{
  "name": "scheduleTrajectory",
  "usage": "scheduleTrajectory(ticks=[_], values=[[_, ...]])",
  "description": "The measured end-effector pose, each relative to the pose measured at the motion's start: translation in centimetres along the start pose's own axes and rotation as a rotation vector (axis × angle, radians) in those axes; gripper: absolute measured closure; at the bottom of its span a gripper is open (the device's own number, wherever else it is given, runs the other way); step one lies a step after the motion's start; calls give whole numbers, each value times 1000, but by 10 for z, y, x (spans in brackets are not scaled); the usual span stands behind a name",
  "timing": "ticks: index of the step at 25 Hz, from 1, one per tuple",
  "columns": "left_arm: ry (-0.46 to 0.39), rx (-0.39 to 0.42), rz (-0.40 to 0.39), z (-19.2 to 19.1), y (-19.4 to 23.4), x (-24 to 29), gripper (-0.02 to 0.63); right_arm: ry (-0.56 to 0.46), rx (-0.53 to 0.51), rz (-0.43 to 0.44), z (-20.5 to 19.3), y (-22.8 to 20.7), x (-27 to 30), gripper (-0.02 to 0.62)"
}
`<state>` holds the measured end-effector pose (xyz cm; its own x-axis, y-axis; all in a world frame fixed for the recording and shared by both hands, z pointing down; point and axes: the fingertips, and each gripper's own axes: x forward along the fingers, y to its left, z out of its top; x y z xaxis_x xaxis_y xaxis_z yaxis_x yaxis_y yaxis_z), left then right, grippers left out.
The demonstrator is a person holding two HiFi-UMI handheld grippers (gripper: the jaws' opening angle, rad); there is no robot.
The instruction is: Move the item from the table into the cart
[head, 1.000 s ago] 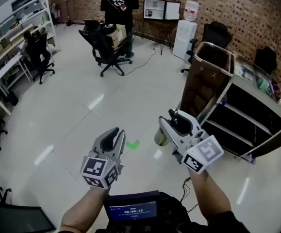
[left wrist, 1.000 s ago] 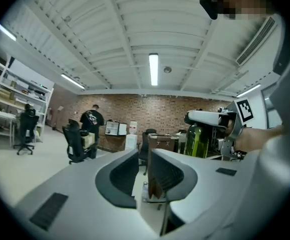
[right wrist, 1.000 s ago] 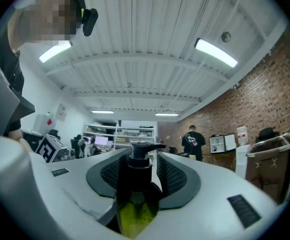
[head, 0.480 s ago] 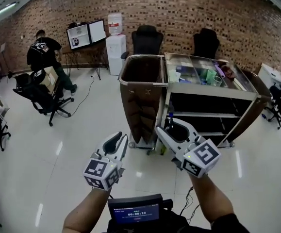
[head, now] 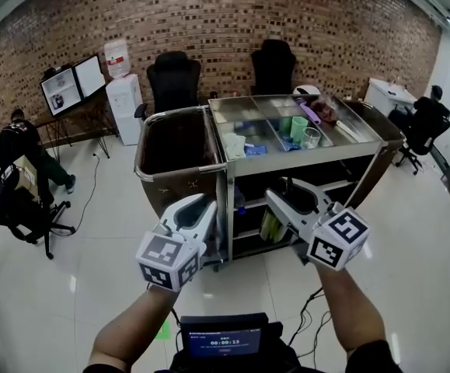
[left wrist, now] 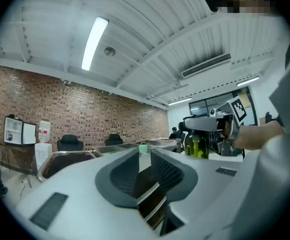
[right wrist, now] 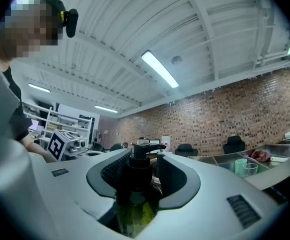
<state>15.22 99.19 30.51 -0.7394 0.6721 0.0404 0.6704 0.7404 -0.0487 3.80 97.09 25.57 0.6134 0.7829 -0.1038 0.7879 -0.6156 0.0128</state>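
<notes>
Looking from left to right, one person (head: 16, 142) sits by a black chair at the far left. Next come two screens (head: 74, 85) side by side and one white water cooler (head: 123, 99) with a jug on top. Two black chairs (head: 174, 74) stand by the brick wall, behind one shiny metal cart (head: 368, 140). One brown bin (head: 174, 142) hangs on the cart's left end. The cart's top tray holds two cups, one green cup (head: 299, 127) and one clear cup (head: 312, 137), just beside each other. One more person (head: 427, 113) sits far off at the right.

There are two grippers, one in each hand. The left gripper (head: 201, 207) has its jaws partway apart, and nothing is between them. The right gripper (head: 287, 193) has its jaws closed on one bottle (right wrist: 134, 204).

That bottle is green, and you can see through it. It has a black pump top with a little spout. It stands upright between the right gripper's dark ribbed pads (right wrist: 177, 176), which press on its two sides. It is up in the air, in front of the cart's shelves, and not in the cart.

One small screen (head: 223, 339) sits low by the person's chest.
</notes>
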Motion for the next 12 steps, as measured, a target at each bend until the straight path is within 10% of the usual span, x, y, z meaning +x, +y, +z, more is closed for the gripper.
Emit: scheduleTrajectory(ticks=[12], values=[[14,-17,-168,30,50,241,523,-12,-12,5,22,-203,101,457]])
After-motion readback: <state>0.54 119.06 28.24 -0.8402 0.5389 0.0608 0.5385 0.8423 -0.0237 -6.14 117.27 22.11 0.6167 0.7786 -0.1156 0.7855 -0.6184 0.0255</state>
